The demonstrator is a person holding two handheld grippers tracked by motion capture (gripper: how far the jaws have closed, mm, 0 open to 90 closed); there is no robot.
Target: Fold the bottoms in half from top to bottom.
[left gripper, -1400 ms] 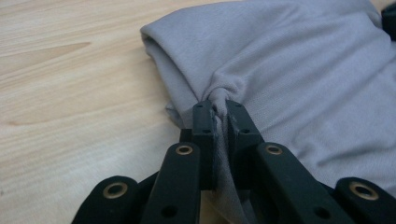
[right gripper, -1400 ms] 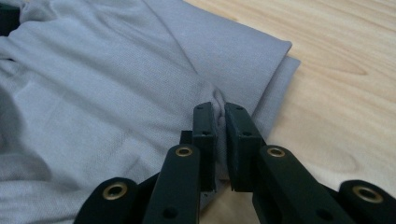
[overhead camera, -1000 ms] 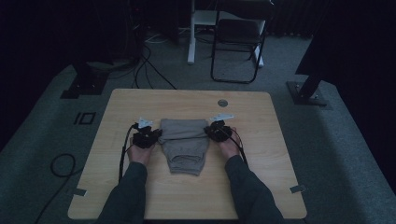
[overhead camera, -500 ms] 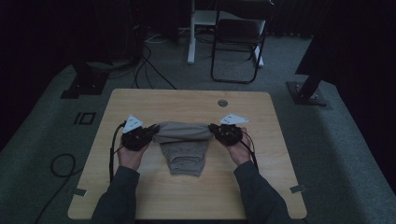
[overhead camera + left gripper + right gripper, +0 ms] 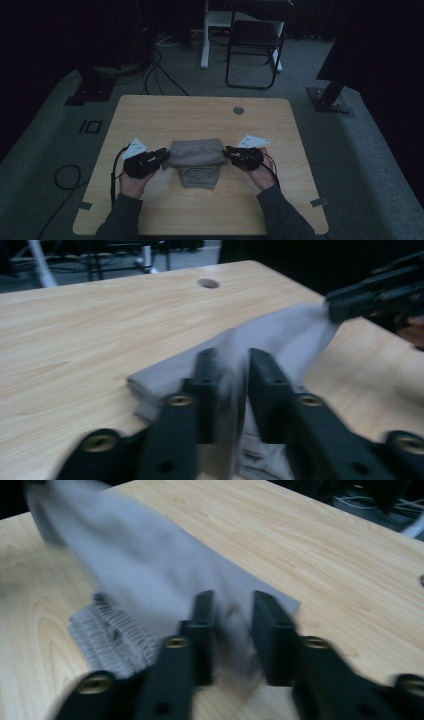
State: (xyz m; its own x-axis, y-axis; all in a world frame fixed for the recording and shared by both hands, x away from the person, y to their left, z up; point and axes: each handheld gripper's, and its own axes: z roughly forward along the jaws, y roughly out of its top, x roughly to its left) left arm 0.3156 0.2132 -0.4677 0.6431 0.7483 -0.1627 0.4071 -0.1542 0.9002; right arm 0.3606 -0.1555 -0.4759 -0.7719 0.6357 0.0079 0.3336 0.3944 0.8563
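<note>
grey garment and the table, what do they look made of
Grey garment: soft matte fabric, probably knit; it folds and drapes, with a gathered ribbed band at one edge. Table: pale wood-look top, grain lines visible; whether solid wood or laminate is unclear.

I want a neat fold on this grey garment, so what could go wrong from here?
1. Both grippers' jaws have just been opening while cloth of the grey garment lies between them; if the left gripper and right gripper let go unevenly, the folded-over layer may land skewed.
2. That layer covers only the far part, with the ribbed end exposed, so the fold may look lopsided.
3. Pulling back, a jaw might snag the cloth and drag it open.
</note>
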